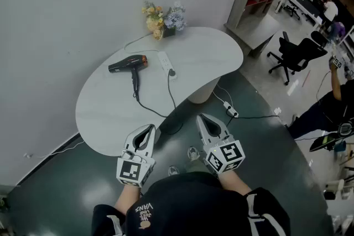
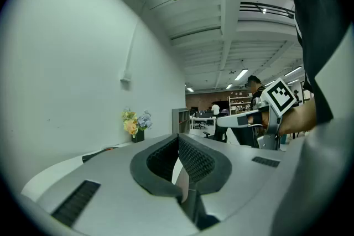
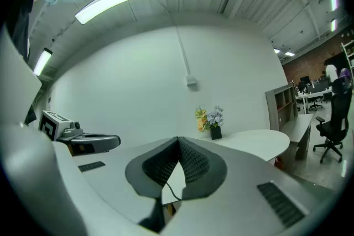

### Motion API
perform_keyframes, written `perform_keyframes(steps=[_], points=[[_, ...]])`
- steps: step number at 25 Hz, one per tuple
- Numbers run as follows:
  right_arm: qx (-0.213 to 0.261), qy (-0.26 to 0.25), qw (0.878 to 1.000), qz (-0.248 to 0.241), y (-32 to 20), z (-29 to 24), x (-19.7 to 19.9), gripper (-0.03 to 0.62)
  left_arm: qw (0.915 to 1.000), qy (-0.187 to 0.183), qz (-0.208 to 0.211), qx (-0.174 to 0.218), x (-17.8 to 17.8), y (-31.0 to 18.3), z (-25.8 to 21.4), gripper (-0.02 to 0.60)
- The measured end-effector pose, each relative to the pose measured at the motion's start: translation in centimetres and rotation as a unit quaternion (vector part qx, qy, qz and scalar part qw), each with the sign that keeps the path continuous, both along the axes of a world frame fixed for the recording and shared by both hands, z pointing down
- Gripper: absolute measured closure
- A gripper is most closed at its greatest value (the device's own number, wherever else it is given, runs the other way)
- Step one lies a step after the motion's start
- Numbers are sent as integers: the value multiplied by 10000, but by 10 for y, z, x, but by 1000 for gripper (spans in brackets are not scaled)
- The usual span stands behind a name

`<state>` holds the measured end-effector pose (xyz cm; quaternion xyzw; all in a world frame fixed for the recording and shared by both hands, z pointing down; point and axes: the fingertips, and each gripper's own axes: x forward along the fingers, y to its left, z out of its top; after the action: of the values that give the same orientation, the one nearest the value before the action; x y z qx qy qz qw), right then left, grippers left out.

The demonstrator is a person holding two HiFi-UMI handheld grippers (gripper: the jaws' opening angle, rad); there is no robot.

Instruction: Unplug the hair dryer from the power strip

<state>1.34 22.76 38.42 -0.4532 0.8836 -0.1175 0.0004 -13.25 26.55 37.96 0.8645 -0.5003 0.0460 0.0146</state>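
Nearest me, my left gripper [image 1: 148,129] and right gripper [image 1: 206,119] hang side by side just short of the table's [image 1: 105,113] near edge, each with its tongs pressed together on nothing. On the table, the black cord [image 1: 169,92] loops off that edge. Mid-table lies the hair dryer [image 1: 128,64], with the white power strip [image 1: 165,62] just beside it and its plug [image 1: 172,72] still seated in it. Flowers [image 1: 163,19] stand at the table's far edge.

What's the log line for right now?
black hair dryer: on white curved table, plugged into white power strip | left hand-held gripper: shut, empty | right hand-held gripper: shut, empty
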Motion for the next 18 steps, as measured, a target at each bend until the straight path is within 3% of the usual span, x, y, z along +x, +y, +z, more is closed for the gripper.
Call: perform_keyframes(steps=[9, 18], points=[[24, -40, 9999, -97, -8, 9, -9, 548, 9998, 157, -87, 52, -1, -10, 4, 560], [-160, 78, 9995, -261, -46, 30, 0, 546, 9998, -34, -174, -107, 12, -43, 24, 525]])
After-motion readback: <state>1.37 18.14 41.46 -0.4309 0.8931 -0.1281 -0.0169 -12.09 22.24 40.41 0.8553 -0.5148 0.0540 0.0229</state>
